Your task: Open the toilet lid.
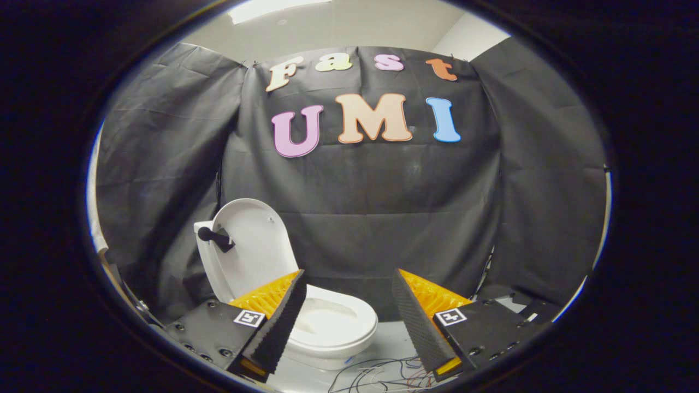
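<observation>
Toilet lid (pixel 252 245) stands raised beyond the spread, empty tool (pixel 348 314).

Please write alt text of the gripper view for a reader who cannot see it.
A white toilet stands against the black cloth wall with its lid raised upright. The gripper is open, its fingers spread and holding nothing, the toilet bowl just beyond the left finger. Loose wires lie on the floor.

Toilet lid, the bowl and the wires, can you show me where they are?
toilet lid (pixel 256 245): gripper view, middle of the raised lid.
bowl (pixel 349 330): gripper view, front rim.
wires (pixel 377 374): gripper view, tangle on the floor.
gripper (pixel 349 322): gripper view, open, fingers apart.
</observation>
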The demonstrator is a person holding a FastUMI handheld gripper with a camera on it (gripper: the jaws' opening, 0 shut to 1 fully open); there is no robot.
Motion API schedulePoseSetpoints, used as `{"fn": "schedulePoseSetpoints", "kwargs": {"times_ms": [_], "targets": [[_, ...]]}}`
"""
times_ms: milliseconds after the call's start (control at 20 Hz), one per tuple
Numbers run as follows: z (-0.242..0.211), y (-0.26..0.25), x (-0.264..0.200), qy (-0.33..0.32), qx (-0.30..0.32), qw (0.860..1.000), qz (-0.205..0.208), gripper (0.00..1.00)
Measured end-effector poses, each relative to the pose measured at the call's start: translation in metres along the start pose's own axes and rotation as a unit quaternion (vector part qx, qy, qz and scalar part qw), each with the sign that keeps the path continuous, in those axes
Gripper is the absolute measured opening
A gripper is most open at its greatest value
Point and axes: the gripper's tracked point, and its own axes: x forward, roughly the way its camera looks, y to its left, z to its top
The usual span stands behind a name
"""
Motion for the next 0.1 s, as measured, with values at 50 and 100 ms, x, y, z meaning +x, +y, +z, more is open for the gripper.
{"fn": "schedulePoseSetpoints", "kwargs": {"times_ms": [50, 100], "targets": [[0.0004, 0.0004, 0.0002, 0.0, 0.0, 1.0, 0.0, 0.97], [0.0005, 0.0002, -0.0001, 0.0, 0.0, 1.0, 0.0, 0.97]]}}
